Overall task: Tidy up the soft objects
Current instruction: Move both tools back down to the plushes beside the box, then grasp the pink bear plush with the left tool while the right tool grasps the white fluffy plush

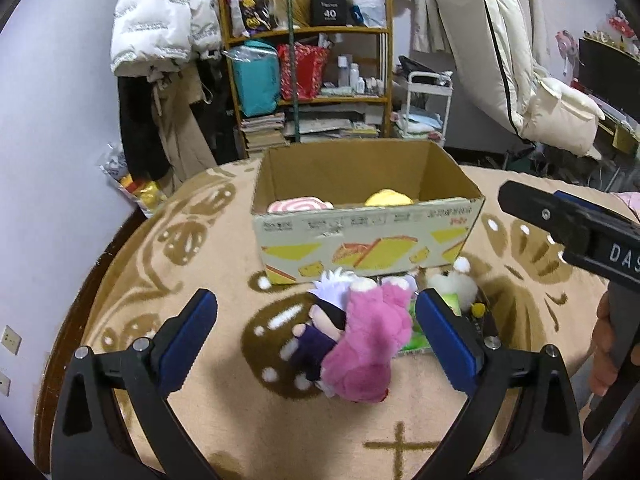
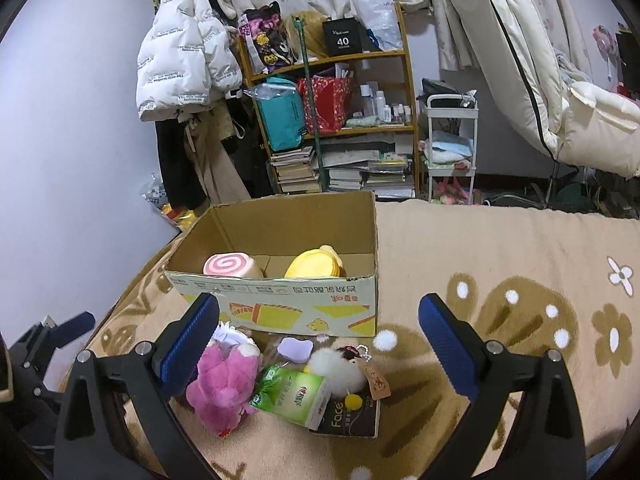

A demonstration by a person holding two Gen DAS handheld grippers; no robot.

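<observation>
An open cardboard box [image 1: 360,240] [image 2: 280,300] stands on the beige blanket. Inside lie a pink swirl roll plush [image 2: 232,266] [image 1: 298,205] and a yellow plush [image 2: 314,262] [image 1: 388,198]. In front of the box lie a pink plush [image 1: 368,344] [image 2: 224,384], a white-haired doll in dark clothes [image 1: 320,328], a white fluffy toy [image 1: 454,286] [image 2: 338,368], a purple pad [image 2: 295,348] and a green tissue pack [image 2: 294,394]. My left gripper [image 1: 316,340] is open, its fingers either side of the pink plush and doll. My right gripper [image 2: 320,344] is open above the pile.
A black box marked "Face" [image 2: 352,416] lies under the tissue pack. The blanket [image 2: 500,280] covers a round table. Behind stand a wooden shelf [image 1: 308,80] of bags and books, hanging coats [image 1: 160,40] and a white cart [image 2: 450,148]. The right gripper's body [image 1: 580,232] shows at right.
</observation>
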